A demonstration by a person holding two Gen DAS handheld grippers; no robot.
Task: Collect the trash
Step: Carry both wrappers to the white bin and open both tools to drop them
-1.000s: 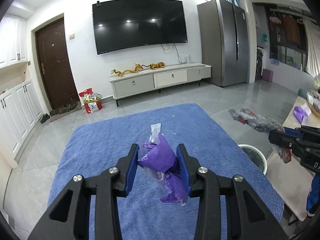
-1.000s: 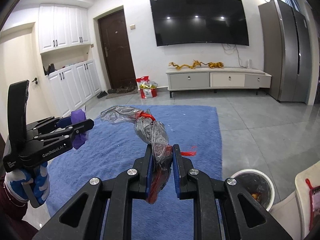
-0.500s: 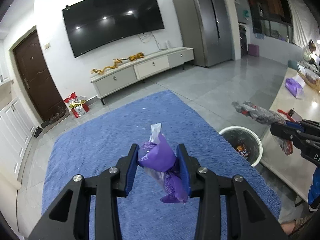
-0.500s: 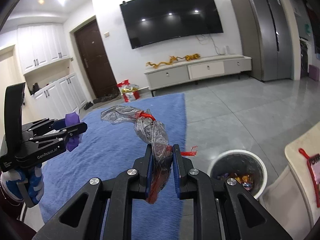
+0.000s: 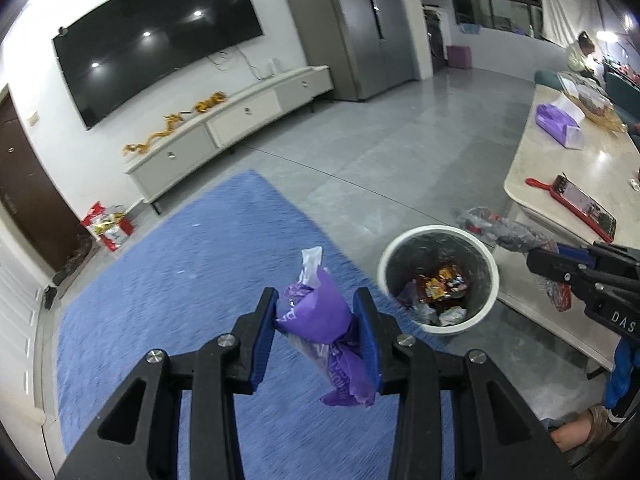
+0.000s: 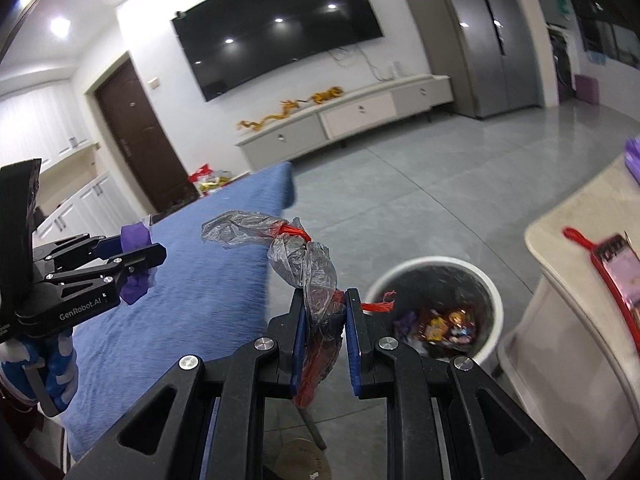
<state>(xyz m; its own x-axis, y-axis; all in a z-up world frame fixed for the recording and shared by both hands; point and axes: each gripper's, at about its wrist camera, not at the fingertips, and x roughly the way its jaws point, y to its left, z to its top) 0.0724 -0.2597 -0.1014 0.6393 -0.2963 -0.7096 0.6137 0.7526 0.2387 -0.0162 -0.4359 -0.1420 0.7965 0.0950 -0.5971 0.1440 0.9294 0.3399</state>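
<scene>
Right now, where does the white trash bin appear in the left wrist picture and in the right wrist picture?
Left wrist view: the white trash bin stands on the grey floor, right of centre, beside the blue rug.
Right wrist view: the white trash bin is lower right of centre, just beyond the right hand-held gripper.
Shared landmark: the wall television.

Left gripper (image 5: pixel 316 330): raised, pointing forward, blue pads clamped on purple wrapper (image 5: pixel 320 320). Right gripper (image 6: pixel 325 320): level beside it, pads closed on clear plastic bag (image 6: pixel 308 272). Both held by blue-gloved hands, well apart.
</scene>
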